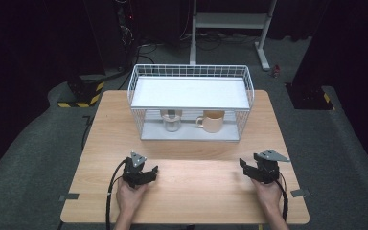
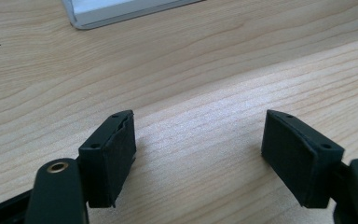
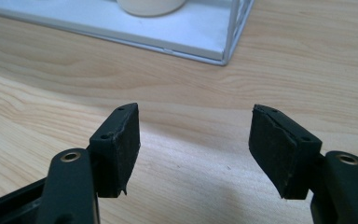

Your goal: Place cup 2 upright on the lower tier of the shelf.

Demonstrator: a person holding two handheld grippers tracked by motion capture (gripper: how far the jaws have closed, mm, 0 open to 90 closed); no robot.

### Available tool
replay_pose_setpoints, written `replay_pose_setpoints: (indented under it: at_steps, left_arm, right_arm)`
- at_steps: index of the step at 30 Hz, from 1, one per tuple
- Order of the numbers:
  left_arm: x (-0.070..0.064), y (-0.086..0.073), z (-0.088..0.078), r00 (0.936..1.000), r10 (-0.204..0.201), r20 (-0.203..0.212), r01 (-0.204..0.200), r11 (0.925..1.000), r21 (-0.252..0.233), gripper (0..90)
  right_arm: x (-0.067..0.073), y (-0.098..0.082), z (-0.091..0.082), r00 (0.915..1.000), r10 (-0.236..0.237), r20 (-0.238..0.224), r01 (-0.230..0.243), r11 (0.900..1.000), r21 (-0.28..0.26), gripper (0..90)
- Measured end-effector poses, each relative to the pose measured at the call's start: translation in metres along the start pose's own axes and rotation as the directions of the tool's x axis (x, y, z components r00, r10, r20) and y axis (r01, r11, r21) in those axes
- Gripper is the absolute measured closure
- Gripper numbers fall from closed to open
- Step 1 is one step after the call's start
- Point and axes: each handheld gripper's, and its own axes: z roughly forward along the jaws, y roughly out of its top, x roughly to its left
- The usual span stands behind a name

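Cream mug (image 1: 213, 121) on rack shelf, well beyond both tongs.

rack (image 1: 190, 91) at table's (image 1: 191, 191) far middle | glass (image 1: 172, 122) left, mug (image 1: 212, 121) right, both on rack's bottom shelf | my left gripper (image 1: 149, 171) near-left, my right gripper (image 1: 244, 165) near-right, both before the rack

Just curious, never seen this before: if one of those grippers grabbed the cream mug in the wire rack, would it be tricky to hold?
Probably a bit. The cream mug looks glazed, so likely slippery and breakable. It seems squat and upright, so unlikely to tip; its handle faces the glass jar beside it, leaving little room in the wire rack.
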Motion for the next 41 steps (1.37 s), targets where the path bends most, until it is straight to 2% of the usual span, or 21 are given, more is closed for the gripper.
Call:
replay_pose_setpoints:
  at_steps: [8,17,23,27,41]
  left_arm:
    - [0.0,0.0,0.0,1.0,0.001,0.0,-0.001,1.0,0.0,26.6]
    - [0.0,0.0,0.0,1.0,0.001,0.0,-0.001,1.0,0.0,26.5]
    - [0.0,0.0,0.0,1.0,-0.001,0.0,0.001,1.0,0.0,26.5]
    - [0.0,0.0,0.0,1.0,0.003,-0.001,-0.003,1.0,0.0,26.5]
    - [0.0,0.0,0.0,1.0,0.004,-0.001,-0.004,1.0,0.002,26.4]
  right_arm:
    - [-0.003,-0.005,0.008,0.9997,-0.003,0.024,0.002,0.999,0.046,33.4]
    - [-0.004,-0.007,0.016,0.9977,-0.04,0.054,0.035,0.995,0.089,32.5]
    - [-0.003,-0.009,0.022,0.9976,-0.042,0.055,0.035,0.992,0.123,30.9]
    - [-0.004,-0.009,0.022,0.998,-0.047,0.041,0.042,0.992,0.122,30.0]
    - [-0.003,-0.009,0.022,0.9978,-0.048,0.045,0.042,0.992,0.122,29.9]
